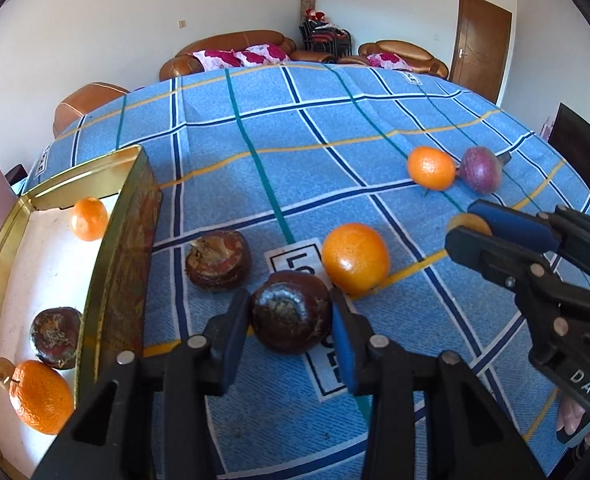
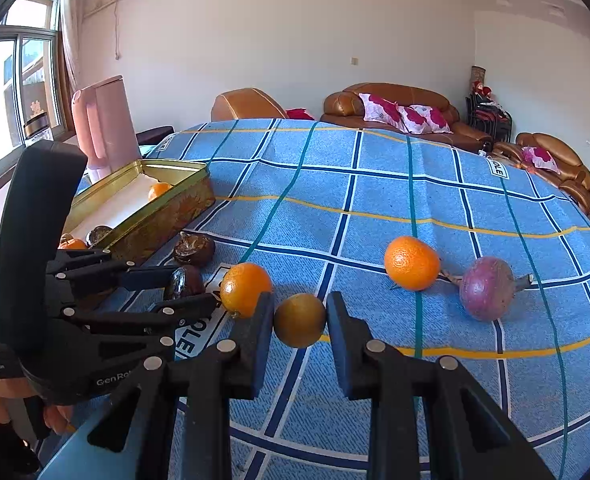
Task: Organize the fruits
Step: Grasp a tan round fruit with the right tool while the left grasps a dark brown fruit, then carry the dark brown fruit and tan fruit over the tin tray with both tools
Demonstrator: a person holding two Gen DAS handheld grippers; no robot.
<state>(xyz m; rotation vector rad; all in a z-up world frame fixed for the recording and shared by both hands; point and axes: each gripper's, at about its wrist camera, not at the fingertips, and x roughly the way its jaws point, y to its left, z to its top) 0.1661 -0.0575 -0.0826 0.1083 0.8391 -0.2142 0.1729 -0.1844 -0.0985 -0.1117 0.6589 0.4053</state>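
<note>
Between the pads of the left gripper (image 1: pixel 291 320), a dark brown water chestnut (image 1: pixel 291 312), resting on the blue checked cloth (image 1: pixel 255 128), pads pressing both flanks, so gripped. No earlier view to compare, so nothing to say of how the jaws got there. To the left of that gripper and just beside it, the gold tin (image 1: pixel 135 216), open-topped, already holding two oranges and another dark chestnut on its pale floor. Nearer to the tin by far, the left hand; hence probably a lift, then a carry leftward over the tall near wall, then down. Worth clearing that wall rim, since the fruit sits low against it. Ahead on the cloth, a second chestnut (image 1: pixel 218 260) near the tin and an orange (image 1: pixel 354 258) just right of the held fruit. Off to the right, the right gripper (image 2: pixel 299 320), clamped on a small yellow-brown round fruit (image 2: pixel 299 321), well apart from the tin. Beyond it, another orange (image 2: pixel 411 263) and a purple root (image 2: pixel 487 289), side by side, untouched.
</note>
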